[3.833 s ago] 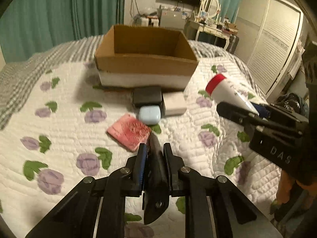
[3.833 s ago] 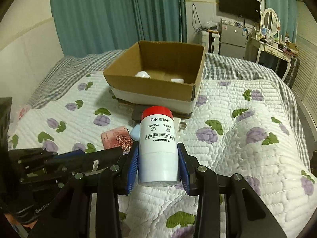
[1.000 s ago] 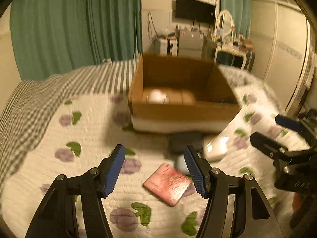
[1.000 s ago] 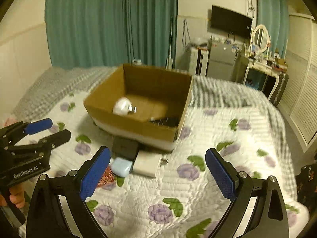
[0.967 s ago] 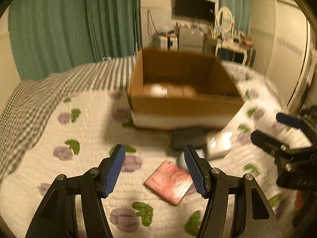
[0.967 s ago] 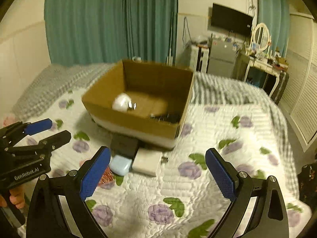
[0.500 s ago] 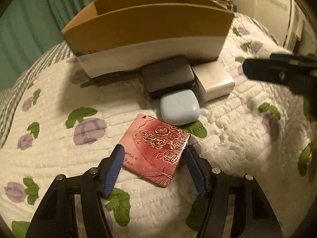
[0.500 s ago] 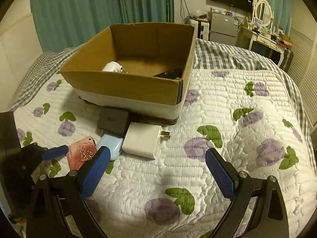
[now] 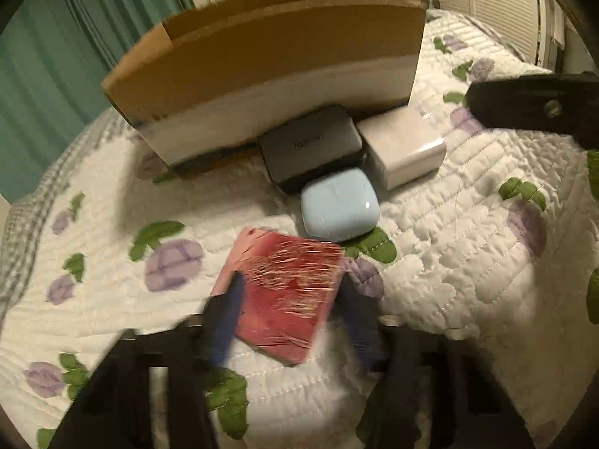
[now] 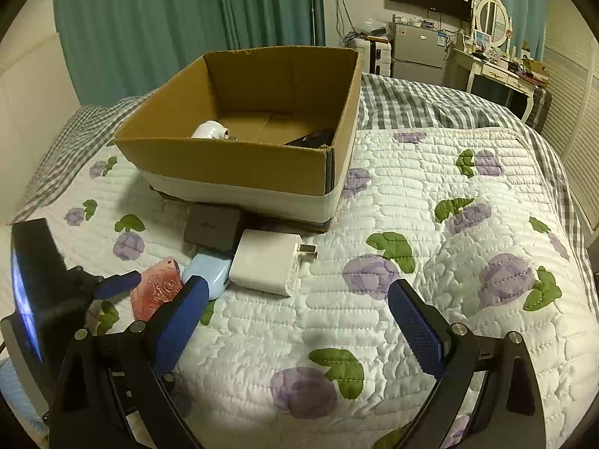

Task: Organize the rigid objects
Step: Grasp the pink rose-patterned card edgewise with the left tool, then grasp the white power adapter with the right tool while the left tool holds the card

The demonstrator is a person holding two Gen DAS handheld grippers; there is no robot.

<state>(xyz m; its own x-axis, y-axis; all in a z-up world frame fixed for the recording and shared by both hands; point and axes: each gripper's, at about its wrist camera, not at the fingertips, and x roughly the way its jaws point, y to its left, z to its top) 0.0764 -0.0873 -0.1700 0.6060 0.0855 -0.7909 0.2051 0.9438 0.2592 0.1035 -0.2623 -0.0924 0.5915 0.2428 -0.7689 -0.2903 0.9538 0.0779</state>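
Note:
A red rose-patterned card case [image 9: 284,292] lies on the quilt, blurred, between the fingers of my left gripper [image 9: 290,310], whose jaws stand around it and look closed against its sides. It also shows in the right wrist view [image 10: 155,292]. Beyond it lie a light blue earbud case [image 9: 338,209], a black box [image 9: 310,146] and a white charger [image 9: 406,147], all in front of the cardboard box [image 9: 262,60]. My right gripper [image 10: 299,321] is open and empty above the quilt, near the white charger [image 10: 265,262].
The cardboard box [image 10: 232,164] holds a white object [image 10: 209,131] and a black one [image 10: 314,136]. The flowered quilt [image 10: 449,262] spreads to the right. Teal curtains, a fridge and a dresser stand behind the bed.
My left gripper dropped to the quilt and closed in around the red card case. My right gripper came lower and nearer the charger, still open.

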